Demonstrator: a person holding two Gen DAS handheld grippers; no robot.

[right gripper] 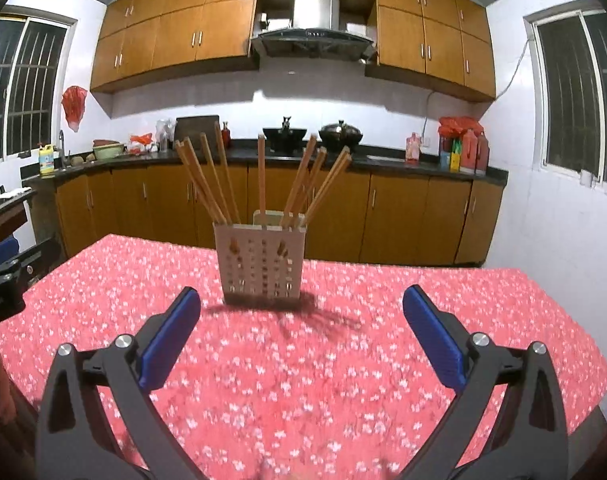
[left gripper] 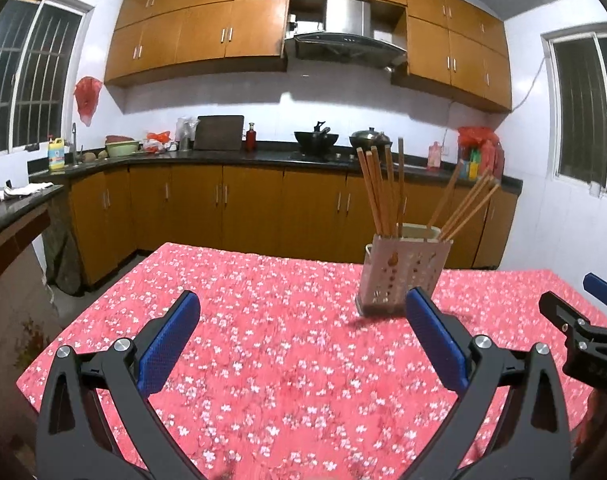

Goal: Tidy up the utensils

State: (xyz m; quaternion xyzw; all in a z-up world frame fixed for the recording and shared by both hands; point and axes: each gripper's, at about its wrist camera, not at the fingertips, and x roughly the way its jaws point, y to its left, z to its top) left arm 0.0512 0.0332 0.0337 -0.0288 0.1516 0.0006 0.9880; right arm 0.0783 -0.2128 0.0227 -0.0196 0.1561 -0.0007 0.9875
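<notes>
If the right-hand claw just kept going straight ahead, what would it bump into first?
Probably the utensil holder with chopsticks, standing slightly left of the right gripper's centre line; depth is unclear.

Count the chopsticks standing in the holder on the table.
9 chopsticks show in the right wrist view, all in the white perforated holder: four lean left, one stands upright mid-holder, four lean right. Overlapping sticks may hide more.

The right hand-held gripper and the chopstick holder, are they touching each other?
Apart. The right wrist view shows the right hand-held gripper open, and bare red tablecloth lies between its fingertips and the chopstick holder standing farther back.
</notes>
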